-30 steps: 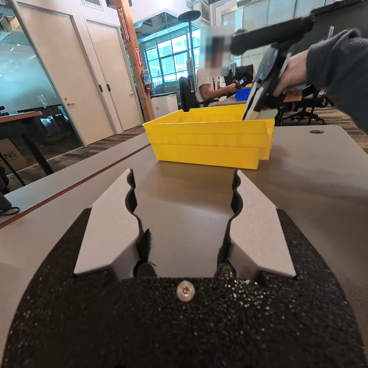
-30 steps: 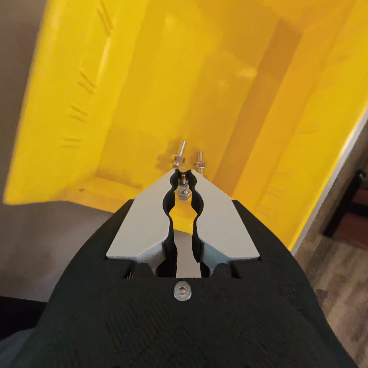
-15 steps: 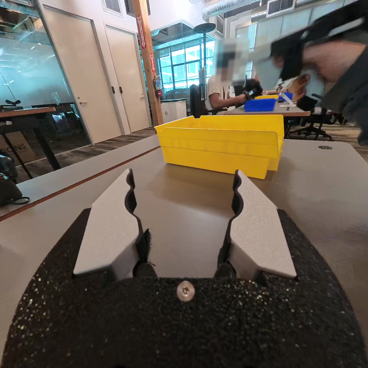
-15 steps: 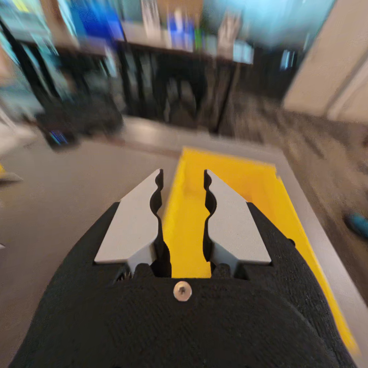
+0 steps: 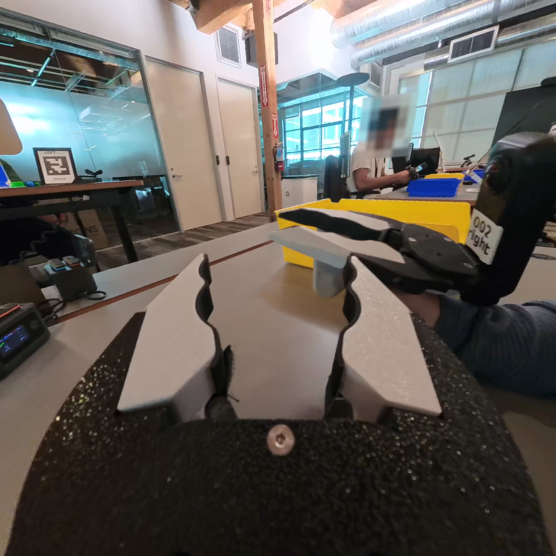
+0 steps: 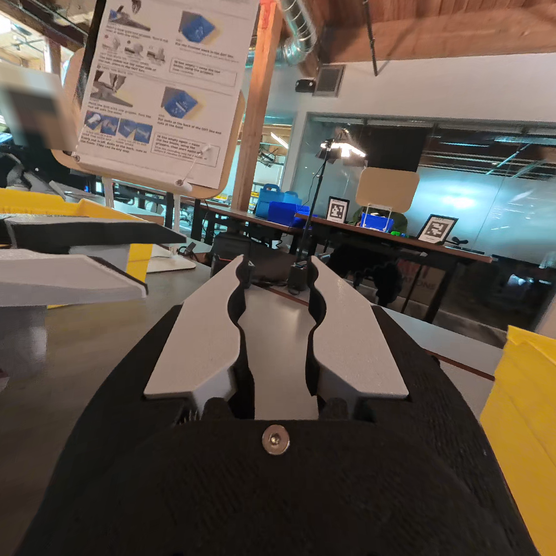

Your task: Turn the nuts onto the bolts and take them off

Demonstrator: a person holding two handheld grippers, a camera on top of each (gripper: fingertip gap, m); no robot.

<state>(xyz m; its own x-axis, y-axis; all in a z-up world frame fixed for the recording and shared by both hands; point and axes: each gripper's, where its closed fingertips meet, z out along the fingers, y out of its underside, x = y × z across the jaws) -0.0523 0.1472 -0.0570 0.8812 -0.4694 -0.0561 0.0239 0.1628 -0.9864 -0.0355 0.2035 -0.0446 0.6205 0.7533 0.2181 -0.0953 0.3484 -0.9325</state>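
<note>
No nut or bolt shows in either view. My left gripper (image 5: 276, 261) is open and empty, low over the grey table (image 5: 270, 316). My right gripper (image 6: 276, 261) is open and empty too, low over the table and pointing across it. In the left wrist view the right gripper (image 5: 276, 225) lies on its side just ahead of my right finger, in front of the yellow bin (image 5: 421, 213). In the right wrist view the left gripper (image 6: 164, 264) shows at the left edge. The bin's inside is hidden.
The yellow bin's wall (image 6: 526, 421) is close on the right. A second yellow bin (image 6: 99, 210) stands behind the left gripper. An instruction sheet on a stand (image 6: 162, 90) rises at the back. A dark device (image 5: 18, 334) with cables sits left. A sleeve (image 5: 496, 346) rests right. It is some 25 cm from my left tips to the dark device (image 5: 18, 334).
My right gripper let go of the bolt in the yellow bin, came out, opened and swung down to the table in front of my left gripper. The left gripper stayed open.
</note>
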